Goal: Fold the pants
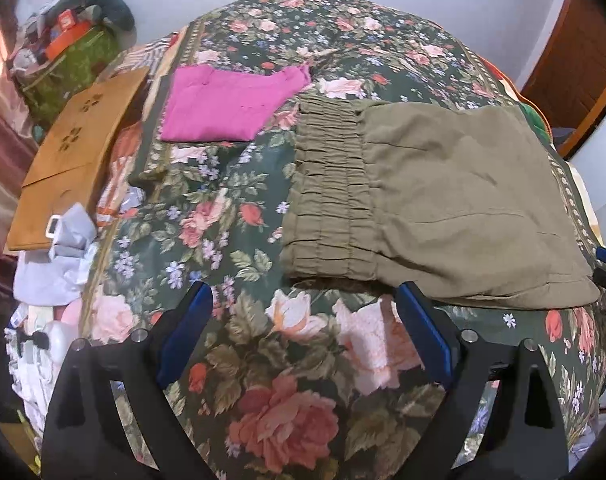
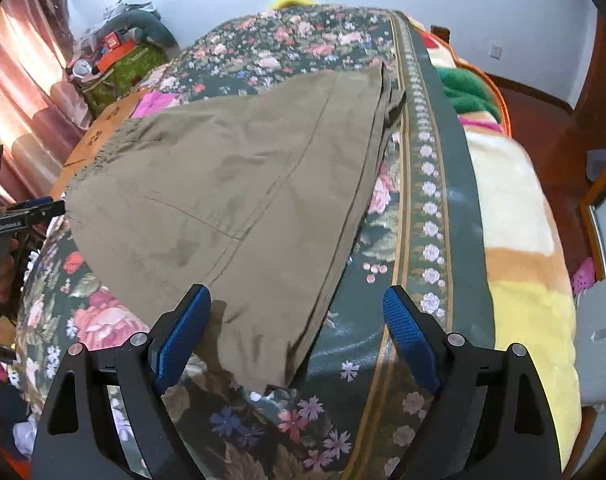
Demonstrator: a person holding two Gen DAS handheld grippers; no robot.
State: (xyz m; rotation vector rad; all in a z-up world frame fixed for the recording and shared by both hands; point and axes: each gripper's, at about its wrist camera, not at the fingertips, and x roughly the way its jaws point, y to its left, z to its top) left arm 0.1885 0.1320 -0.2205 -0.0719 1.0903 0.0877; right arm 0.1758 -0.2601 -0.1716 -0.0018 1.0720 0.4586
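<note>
Olive-green pants [image 1: 443, 200] lie folded flat on a floral bedspread [image 1: 231, 208], the gathered elastic waistband [image 1: 327, 184] toward the left. My left gripper [image 1: 303, 300] hovers open just in front of the pants' near edge, nothing between its blue pads. In the right wrist view the pants [image 2: 231, 192] spread out ahead, with a narrow end reaching down between the fingers. My right gripper [image 2: 297, 304] stands open above that end, its pads off the cloth. The left gripper [image 2: 27, 212] shows at the left edge of that view.
A folded magenta garment [image 1: 227, 108] lies behind the pants on the left. A brown wooden board [image 1: 75, 152] and crumpled pale cloth [image 1: 63, 256] sit at the bed's left side. A striped blanket [image 2: 515, 232] and green fabric [image 2: 467, 92] lie along the right edge.
</note>
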